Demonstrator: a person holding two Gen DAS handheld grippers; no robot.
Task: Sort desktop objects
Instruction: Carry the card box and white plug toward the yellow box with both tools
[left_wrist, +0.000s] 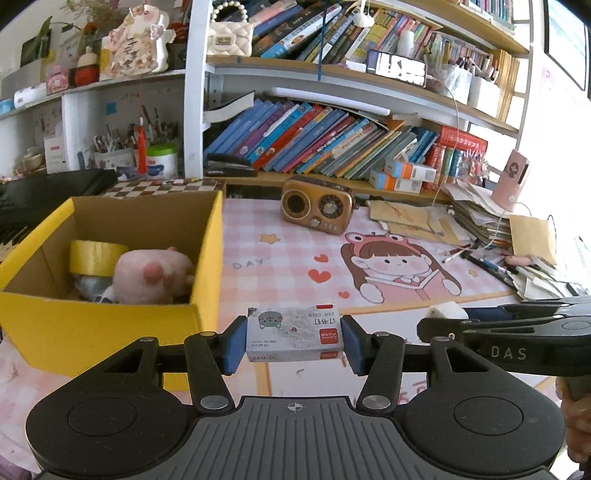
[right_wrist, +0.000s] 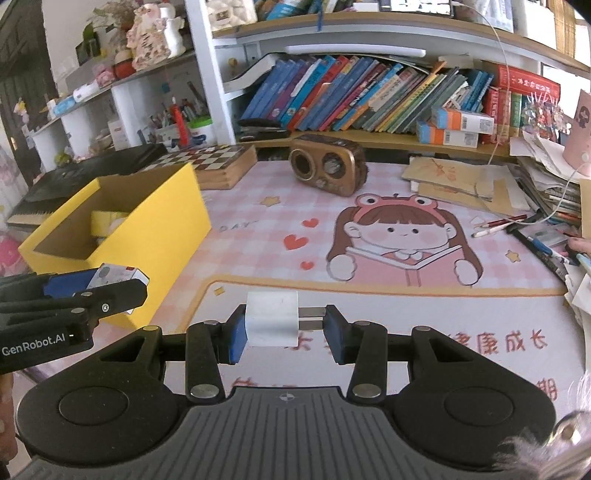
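Left gripper (left_wrist: 294, 341): jaws pinching a box of staples (left_wrist: 294, 334) by its two short ends, held above the front of the desk mat (left_wrist: 288, 254), just right of the yellow box (left_wrist: 99, 317).
Right gripper (right_wrist: 283, 328): jaws pinching a white plug (right_wrist: 271, 319), prongs against the right pad.
Yellow box: at the mat's left edge, holding a tape roll (left_wrist: 94, 256) and a pink plush toy (left_wrist: 151, 275).
Radio (left_wrist: 317, 208): at the mat's back edge.

Both cameras ride low over the near edge of the tabletop (left_wrist: 295, 258), angled down and looking toward the far bookshelf (right_wrist: 369, 96). The left view sits close to the yellow box (left_wrist: 103, 317); the right view stands further right. Both share box, radio (left_wrist: 317, 210) and mat.
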